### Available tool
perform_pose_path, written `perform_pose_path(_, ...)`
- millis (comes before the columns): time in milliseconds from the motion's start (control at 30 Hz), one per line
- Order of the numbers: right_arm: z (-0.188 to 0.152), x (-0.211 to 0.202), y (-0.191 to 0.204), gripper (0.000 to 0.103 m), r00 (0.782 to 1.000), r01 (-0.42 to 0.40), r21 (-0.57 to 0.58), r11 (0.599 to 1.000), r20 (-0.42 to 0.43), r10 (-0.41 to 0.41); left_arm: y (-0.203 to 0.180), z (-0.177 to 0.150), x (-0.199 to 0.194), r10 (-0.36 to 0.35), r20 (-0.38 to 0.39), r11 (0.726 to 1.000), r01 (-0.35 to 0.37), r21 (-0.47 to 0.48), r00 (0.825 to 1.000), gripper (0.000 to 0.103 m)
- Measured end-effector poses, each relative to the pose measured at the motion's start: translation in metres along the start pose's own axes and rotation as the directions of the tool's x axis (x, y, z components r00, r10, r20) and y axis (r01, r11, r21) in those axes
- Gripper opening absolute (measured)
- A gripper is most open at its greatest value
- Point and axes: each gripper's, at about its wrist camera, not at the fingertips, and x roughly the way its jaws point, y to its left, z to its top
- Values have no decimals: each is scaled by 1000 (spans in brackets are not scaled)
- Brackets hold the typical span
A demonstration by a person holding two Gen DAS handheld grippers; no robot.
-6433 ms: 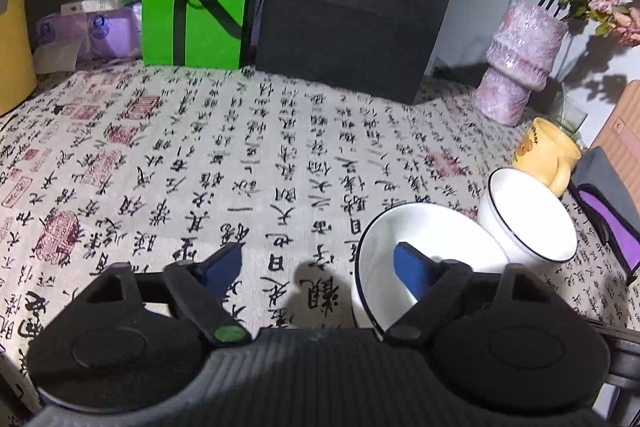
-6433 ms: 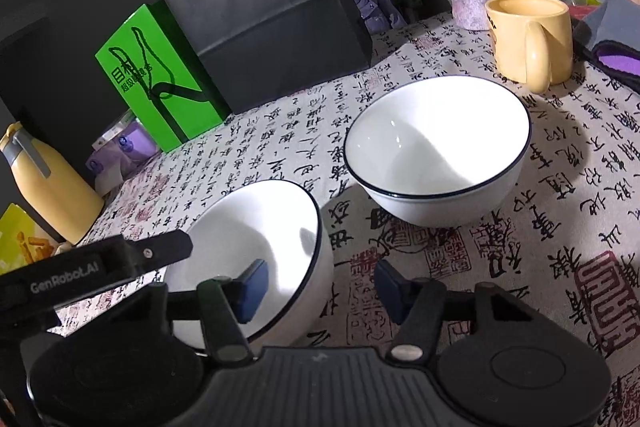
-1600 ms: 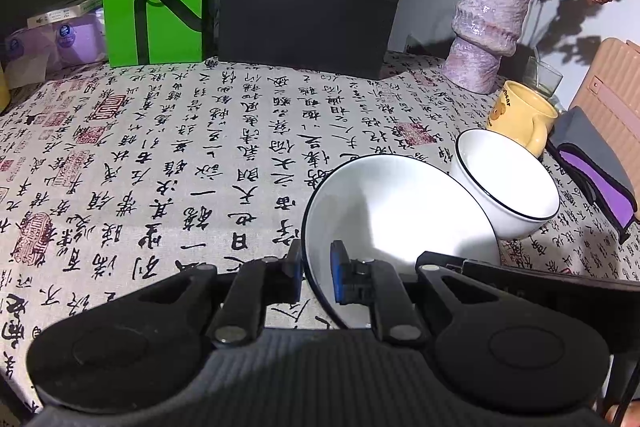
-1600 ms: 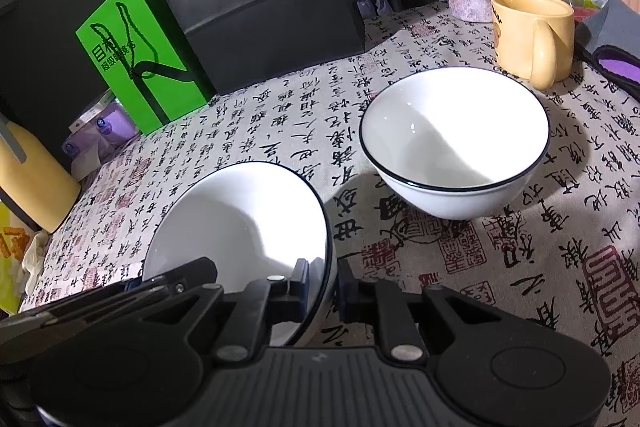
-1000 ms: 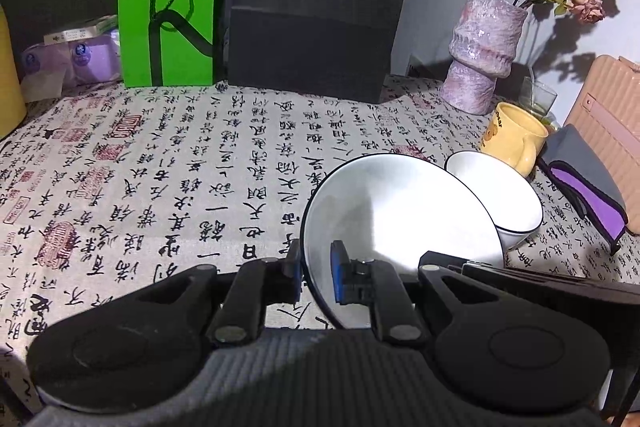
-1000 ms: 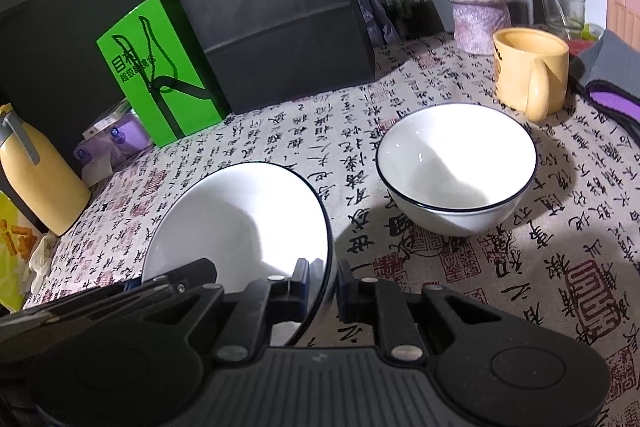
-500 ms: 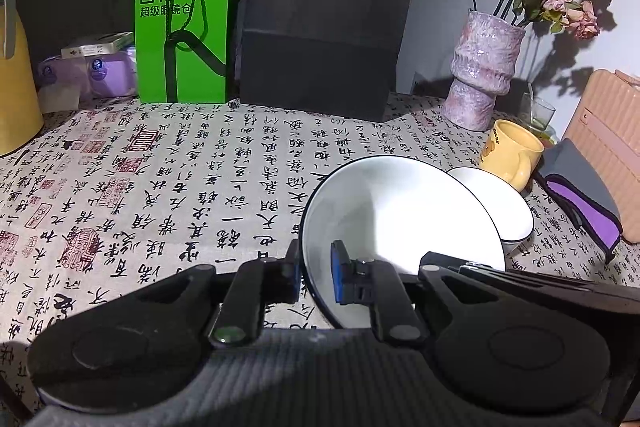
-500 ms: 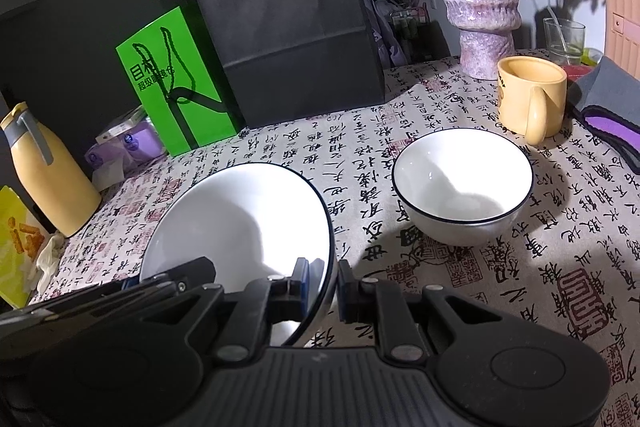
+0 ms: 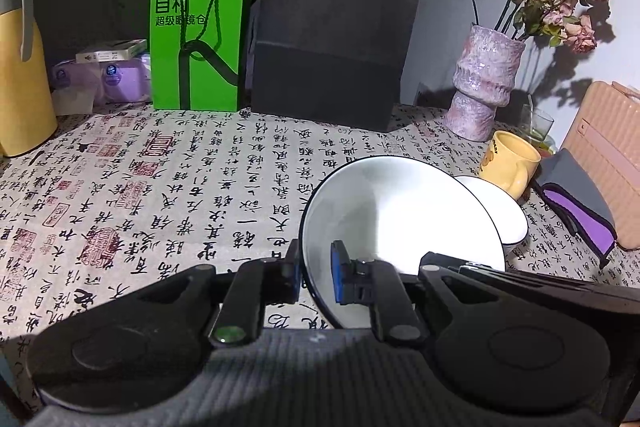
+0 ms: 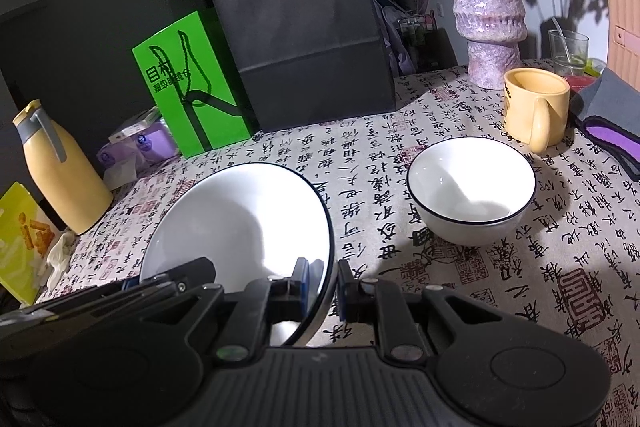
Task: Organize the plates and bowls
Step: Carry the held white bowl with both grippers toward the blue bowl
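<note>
A large white bowl with a dark rim [image 9: 400,219] [image 10: 244,223] is held in the air above the table. My left gripper [image 9: 315,277] is shut on its left rim. My right gripper [image 10: 323,285] is shut on its right rim. A second, smaller white bowl with a dark rim [image 10: 472,191] stands upright on the calligraphy tablecloth [image 10: 560,267] to the right of the held bowl; in the left wrist view the smaller bowl [image 9: 508,215] is mostly hidden behind the held one.
A yellow mug [image 10: 534,109] and a purple vase [image 10: 490,23] stand behind the smaller bowl. A black paper bag [image 10: 304,43] and a green bag [image 10: 188,83] stand at the back. A yellow jug [image 10: 60,171] is at the left. A purple-grey pouch [image 9: 576,203] lies at the right.
Both grippers closed on the large bowl's rim and have lifted it off the table. The view keeps rising; the smaller bowl looks farther below.
</note>
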Motion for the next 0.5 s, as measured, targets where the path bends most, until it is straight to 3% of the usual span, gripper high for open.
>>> perform_pose_path(500,-7,-17,24,14,1000,-20,-28,999,10,21,16,-4,-27,19,24,1000,-19,-21,1000,14)
